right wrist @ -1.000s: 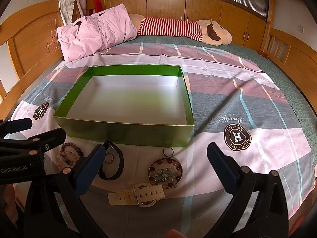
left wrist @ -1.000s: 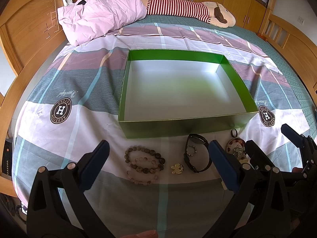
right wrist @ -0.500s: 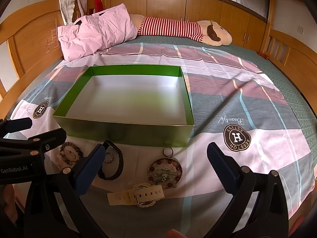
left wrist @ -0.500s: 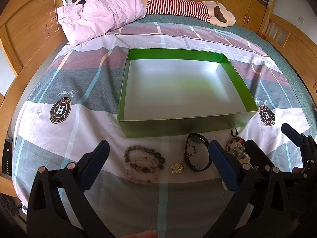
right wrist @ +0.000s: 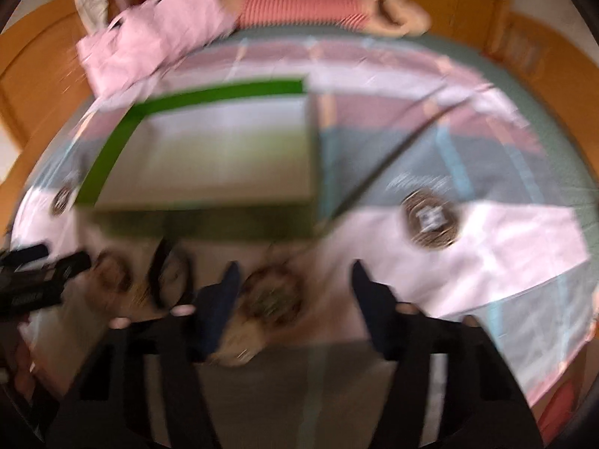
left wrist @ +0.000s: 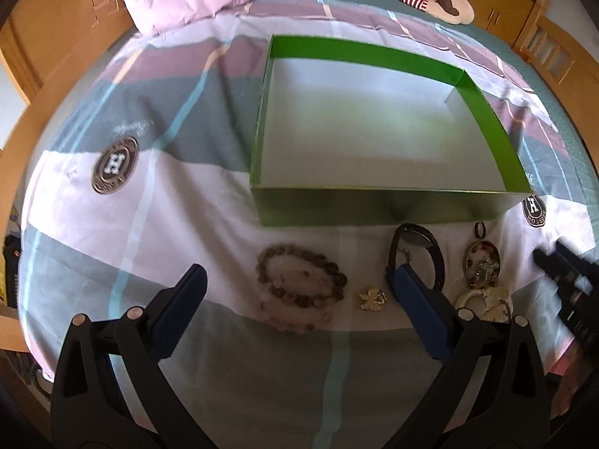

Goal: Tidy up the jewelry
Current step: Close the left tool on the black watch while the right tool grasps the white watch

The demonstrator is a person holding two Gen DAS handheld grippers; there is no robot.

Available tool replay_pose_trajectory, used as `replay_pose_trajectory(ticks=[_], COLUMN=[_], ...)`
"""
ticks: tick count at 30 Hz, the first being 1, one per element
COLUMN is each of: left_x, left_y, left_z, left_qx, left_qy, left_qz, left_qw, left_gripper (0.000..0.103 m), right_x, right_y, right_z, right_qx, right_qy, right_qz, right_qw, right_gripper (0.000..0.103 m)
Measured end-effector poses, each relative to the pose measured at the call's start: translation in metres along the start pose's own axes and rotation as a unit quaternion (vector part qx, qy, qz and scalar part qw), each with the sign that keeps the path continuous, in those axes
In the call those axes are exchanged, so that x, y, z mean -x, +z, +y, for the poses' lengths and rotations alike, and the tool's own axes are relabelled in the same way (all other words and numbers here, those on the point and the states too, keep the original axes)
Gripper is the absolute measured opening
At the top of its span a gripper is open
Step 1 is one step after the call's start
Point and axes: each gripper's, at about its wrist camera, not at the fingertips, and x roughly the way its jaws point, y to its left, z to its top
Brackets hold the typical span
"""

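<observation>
Left wrist view: the left gripper (left wrist: 295, 301) hangs over the bed (left wrist: 179, 194) with its fingers (left wrist: 179, 301) spread wide and nothing between them. The green box (left wrist: 374, 207) sits at twelve o'clock, its pale floor bare. All the jewelry lies on the sheet just in front of the box's near wall: beaded bracelets (left wrist: 299, 286) between the fingers, a gold flower charm (left wrist: 372, 298) at their three o'clock, a black watch (left wrist: 415, 252) partly behind the right-hand finger, then a round pendant (left wrist: 482, 263) and a cream watch (left wrist: 486, 301) at the far right. The right gripper (left wrist: 569, 280) shows at the three o'clock edge, blurred.

Right wrist view: heavily smeared by motion. The right gripper (right wrist: 294, 280) has its fingers (right wrist: 221, 299) partly spread; they have just been closing, with the pendant (right wrist: 271, 295) lying between them, nearer the left-hand one. Whether they touch it cannot be told. The box (right wrist: 209, 224) is at eleven o'clock, the black watch (right wrist: 168, 277) at nine.

By this showing, the sorting has not begun: nothing is boxed, and every piece is left to move.
</observation>
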Motion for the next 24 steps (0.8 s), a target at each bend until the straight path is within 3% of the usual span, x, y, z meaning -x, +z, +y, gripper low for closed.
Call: replay_pose_trajectory(ticks=[6,9,13,15,16,18,21,24], left_x=[-0.007,-0.01,-0.018,-0.023,-0.025,-0.03,-0.032,-0.03], left_y=[0.001,0.001,0.004,0.008,0.009,0.01,0.01,0.009], left_z=[0.005,-0.003,-0.016,-0.011,-0.006,0.006,0.022,0.032], left_qx=[0.022,0.015,0.005,0.02,0.029,0.05,0.071,0.078], left_qy=[-0.033,-0.04,-0.04,-0.036,-0.034,-0.032,-0.033,-0.031], left_qz=[0.019,0.027,0.043,0.054,0.059,0.069,0.076,0.076], left_qw=[0.999,0.9987,0.9982,0.9977,0.9973,0.9958,0.9941,0.9936], left_gripper=[0.1,0.09,0.07,0.066,0.065,0.063,0.064,0.065], right_x=[-0.001,0.002,-0.012,-0.019,-0.02,-0.022,-0.019,-0.006], right_y=[-0.012,-0.018,-0.03,-0.034,-0.034,-0.033,-0.028,-0.024], right_z=[0.014,0.009,0.013,0.017,0.018,0.017,0.008,0.001], right_qx=[0.087,0.103,0.113,0.117,0.115,0.105,0.079,0.062], right_qy=[0.053,0.054,0.042,0.031,0.032,0.04,0.046,0.052], right_qz=[0.062,0.065,0.079,0.067,0.052,0.038,0.015,-0.016], right_qw=[0.993,0.991,0.99,0.99,0.991,0.993,0.996,0.997], right_gripper=[0.052,0.052,0.052,0.052,0.048,0.017,0.005,0.005])
